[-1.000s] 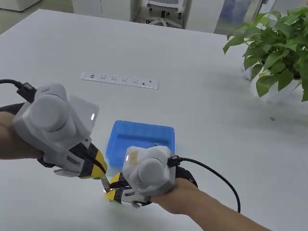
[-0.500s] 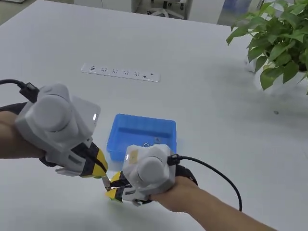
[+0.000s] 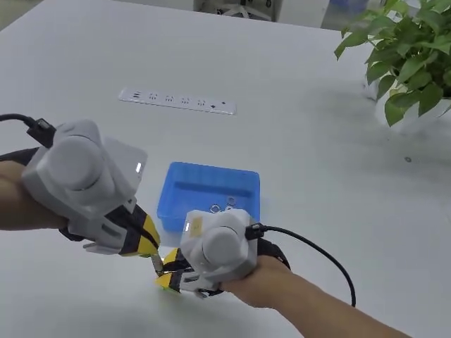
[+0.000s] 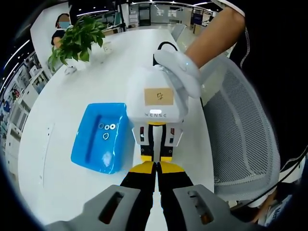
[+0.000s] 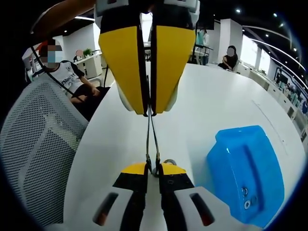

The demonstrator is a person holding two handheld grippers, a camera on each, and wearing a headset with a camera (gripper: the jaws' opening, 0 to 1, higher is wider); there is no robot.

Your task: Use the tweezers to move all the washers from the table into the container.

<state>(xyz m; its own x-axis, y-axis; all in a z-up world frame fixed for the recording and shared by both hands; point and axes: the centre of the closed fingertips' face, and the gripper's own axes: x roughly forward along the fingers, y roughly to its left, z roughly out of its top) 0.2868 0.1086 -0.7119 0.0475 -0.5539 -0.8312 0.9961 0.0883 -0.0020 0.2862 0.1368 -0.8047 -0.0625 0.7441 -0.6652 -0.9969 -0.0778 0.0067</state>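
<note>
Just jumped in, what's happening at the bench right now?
A person holds the tweezers between both tools: the left hand-held gripper and the right hand-held gripper face each other, each shut on them, just in front of the blue container. A few washers already lie inside.

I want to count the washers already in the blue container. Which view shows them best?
The left gripper view: three washers lie plainly on the blue container floor. The head view shows them small; the right gripper view catches some near its edge.

Table (image 3: 317, 176) open round blue container (image 3: 204, 189) — pwr strip (image 3: 176, 101) & plant (image 3: 405, 49) well apart, far side
</note>
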